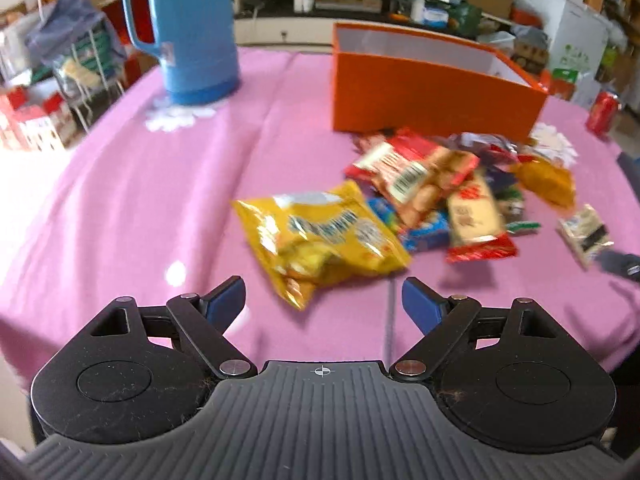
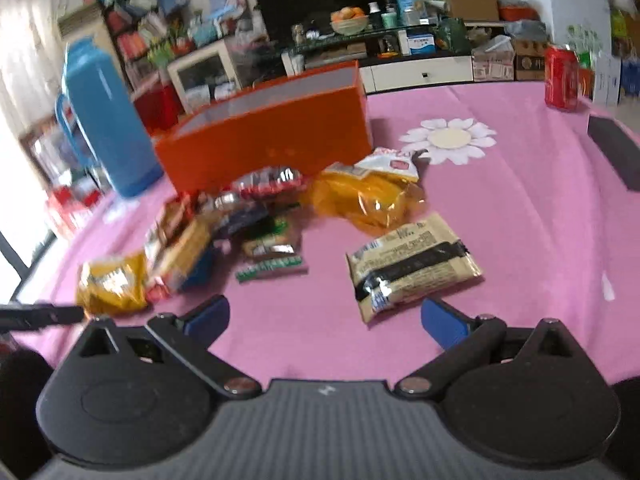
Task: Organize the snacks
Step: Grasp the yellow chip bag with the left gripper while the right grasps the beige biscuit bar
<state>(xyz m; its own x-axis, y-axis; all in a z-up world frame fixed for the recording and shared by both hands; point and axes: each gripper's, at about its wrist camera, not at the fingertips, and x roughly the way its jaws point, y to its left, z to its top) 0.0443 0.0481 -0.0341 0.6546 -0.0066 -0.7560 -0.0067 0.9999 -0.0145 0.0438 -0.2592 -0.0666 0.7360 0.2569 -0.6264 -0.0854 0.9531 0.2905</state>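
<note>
Left wrist view shows us at the reach-in step, with nothing packed yet as far as we can see. On the table's [image 1: 120, 184] far left edge stands a blue thermos jug [image 1: 192, 28]. Our left gripper [image 1: 322, 300] hangs over the near edge, jaws apart and empty, just short of a yellow snack bag [image 1: 320, 240]. Beyond it the snack pile [image 1: 448, 192] lies against the near wall of the orange box [image 1: 420, 96], which sits toward the far edge. In the right wrist view our right gripper [image 2: 324, 320] has its jaws spread wide with nothing between them, and a beige packet with a black band [image 2: 412, 268] lies just ahead. A red soda can [image 2: 562, 78] stands at the far right corner. Next, we judge, each gripper must lower onto its nearest packet, clamp it, and carry it over the box's rim.
</note>
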